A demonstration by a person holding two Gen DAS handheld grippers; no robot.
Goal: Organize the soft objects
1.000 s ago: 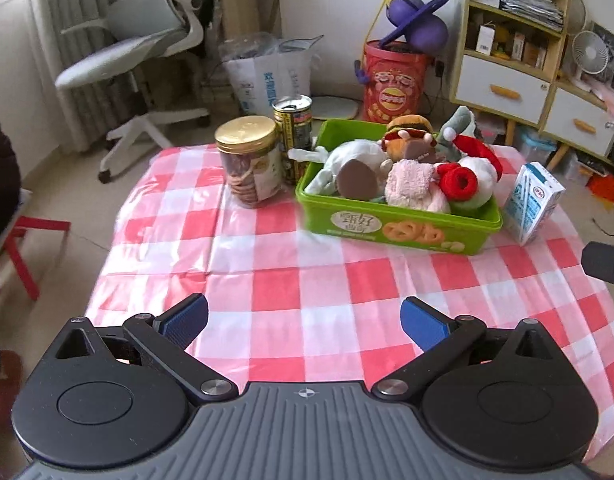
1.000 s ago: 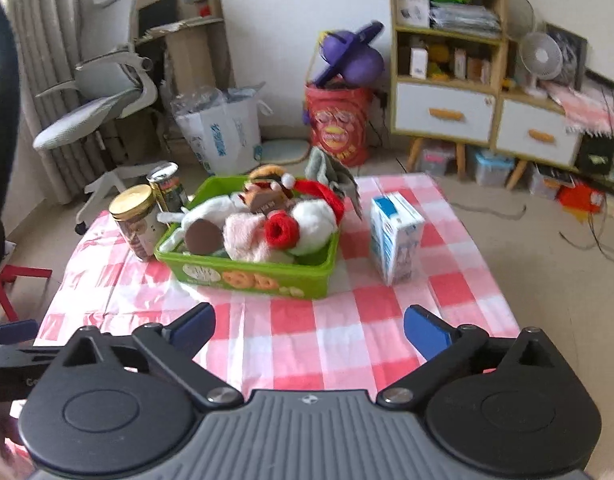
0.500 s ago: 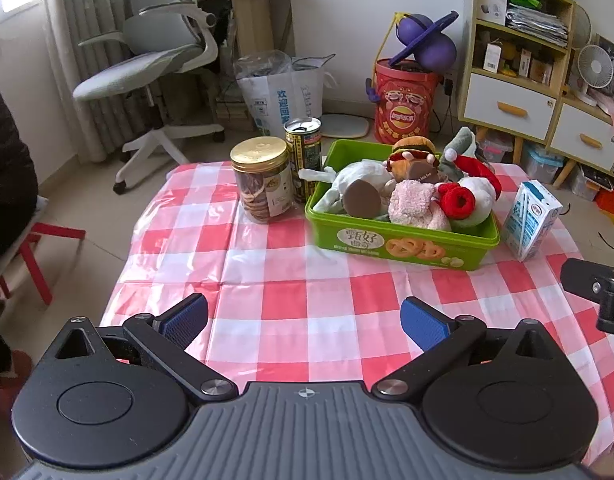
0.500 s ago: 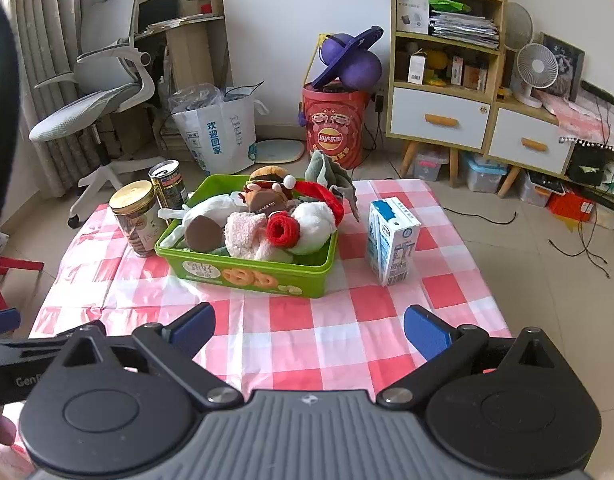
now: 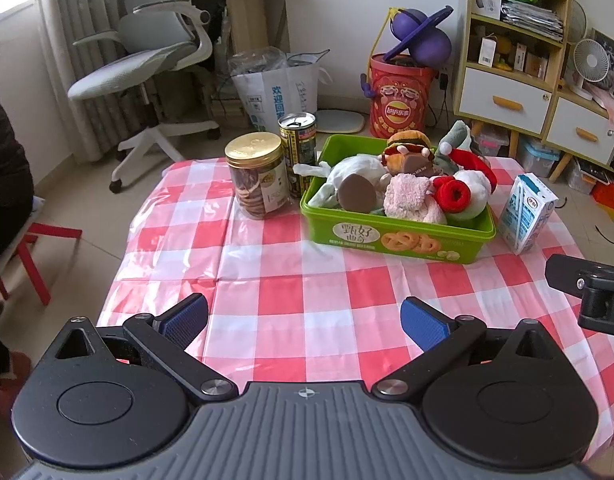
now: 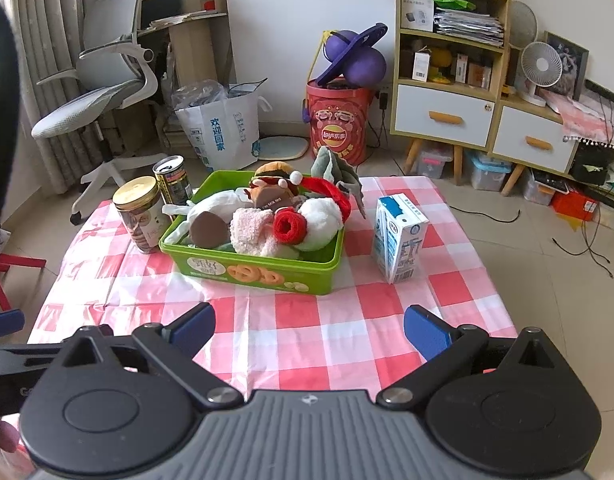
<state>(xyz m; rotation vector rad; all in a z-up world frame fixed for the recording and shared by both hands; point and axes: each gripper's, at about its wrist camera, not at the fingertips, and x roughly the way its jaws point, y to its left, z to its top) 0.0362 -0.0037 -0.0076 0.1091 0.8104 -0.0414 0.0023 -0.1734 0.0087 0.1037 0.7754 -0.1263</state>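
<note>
**Soft toys heaped in a green bin, both grippers wide and empty**

Soft toys (image 5: 403, 184) fill a green bin (image 5: 395, 236) that stands on a table under a red-and-white checked cloth (image 5: 291, 280), well ahead of both grippers. The room behind holds a grey office chair (image 5: 147, 56), a white shopping bag (image 5: 279, 92), a red chip-brand drum (image 5: 401, 98) with a purple ball on top, and a wooden shelf unit (image 5: 511, 48) with white drawers on a tiled floor.

The heap rises above the bin's rim: a white plush with a brown oval patch, a pink fluffy piece (image 5: 411, 196), a burger-shaped toy (image 5: 409, 140), a red knitted ring (image 5: 453, 194) against a white ball shape, and a grey-green piece at the far corner. To the left of the bin stand a gold-lidded jar (image 5: 257, 176) and a drink can (image 5: 298, 152); to its right, a milk carton (image 5: 527, 212), near but apart.

The left gripper (image 5: 303, 320) hangs over the near edge of the cloth, blue pads spread wide, nothing between them. The right gripper (image 6: 309, 326) is likewise fully spread and empty.

The left view alone shows a dark-clothed person at the far left edge, beside a red stool (image 5: 31, 248), and part of the right gripper's black body at its right edge. The right view shows a small fan (image 6: 541, 64) on the low drawer unit and cables on the floor.
</note>
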